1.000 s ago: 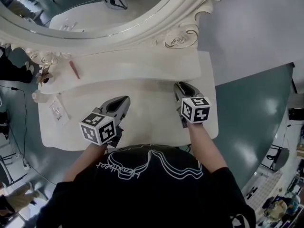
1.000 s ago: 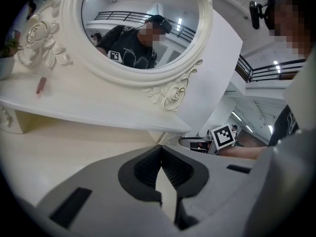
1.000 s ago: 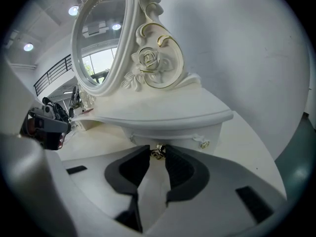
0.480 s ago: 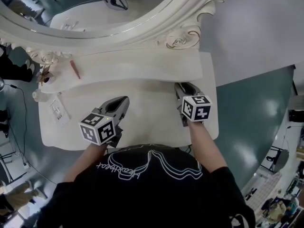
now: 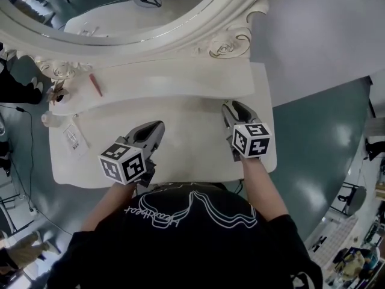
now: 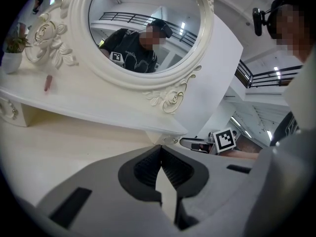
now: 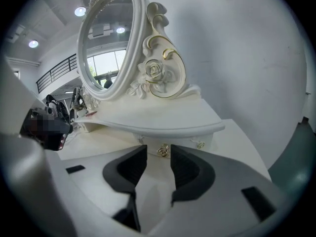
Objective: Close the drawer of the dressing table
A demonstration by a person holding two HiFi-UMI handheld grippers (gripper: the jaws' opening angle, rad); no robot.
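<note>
The white dressing table [image 5: 192, 152] carries a raised shelf [image 5: 174, 80] below an oval mirror [image 5: 120, 5]. In the right gripper view the small drawer front [image 7: 148, 147] sits under the shelf's edge, with a gold knob [image 7: 163, 152]. My right gripper [image 7: 158, 150] [image 5: 231, 108] points at that knob; its jaws are opening, the knob shows in the gap just beyond the tips, and the pads touch nothing. My left gripper [image 6: 160, 149] [image 5: 157, 127] hovers over the tabletop, shut with nothing in it.
A red stick [image 5: 95, 84] lies on the shelf at the left, near a small potted plant [image 6: 12, 53]. A flat packet [image 5: 73, 138] rests at the table's left end. A second gold knob [image 7: 200, 144] is on the drawer unit's right side. Grey wall stands at the right.
</note>
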